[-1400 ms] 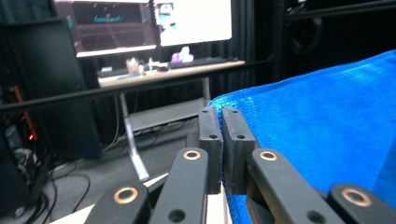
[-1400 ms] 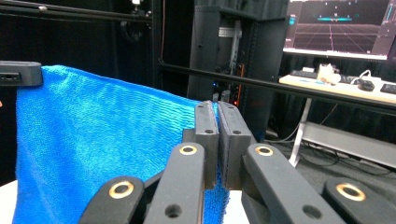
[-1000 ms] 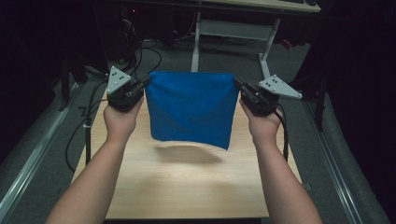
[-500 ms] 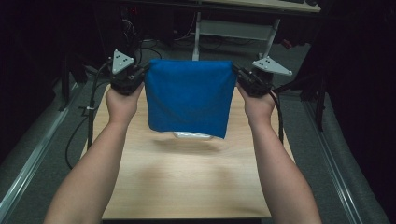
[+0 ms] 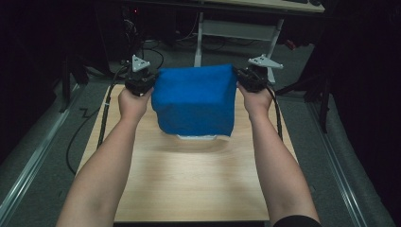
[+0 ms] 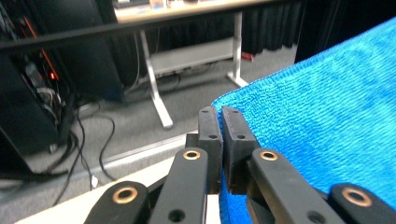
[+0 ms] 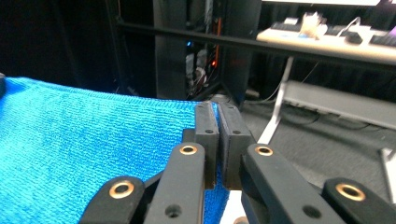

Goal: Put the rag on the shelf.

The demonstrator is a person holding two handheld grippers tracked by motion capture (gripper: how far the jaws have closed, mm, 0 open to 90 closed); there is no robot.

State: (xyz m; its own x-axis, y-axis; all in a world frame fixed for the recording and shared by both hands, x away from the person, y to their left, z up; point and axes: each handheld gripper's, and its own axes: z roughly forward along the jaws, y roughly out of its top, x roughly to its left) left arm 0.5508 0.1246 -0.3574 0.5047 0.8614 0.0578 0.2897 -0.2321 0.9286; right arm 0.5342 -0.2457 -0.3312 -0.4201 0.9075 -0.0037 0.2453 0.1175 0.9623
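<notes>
Currently the blue cloth (image 5: 195, 100) hangs stretched between the two claws, above the far half of the tabletop (image 5: 189, 184). The left claw (image 5: 144, 81) is clenched on the cloth's upper left corner; in the left gripper view its jaws stand pressed together with the cloth (image 6: 327, 121) edge pinched between them. The right claw (image 5: 246, 78) is clenched on the upper right corner; in the right gripper view the cloth (image 7: 84, 149) spreads left of the closed jaws. The lower edge hangs just over a pale patch (image 5: 196, 137) on the tabletop; what that patch is cannot be told. A desk frame (image 5: 236, 28) stands beyond both claws.
</notes>
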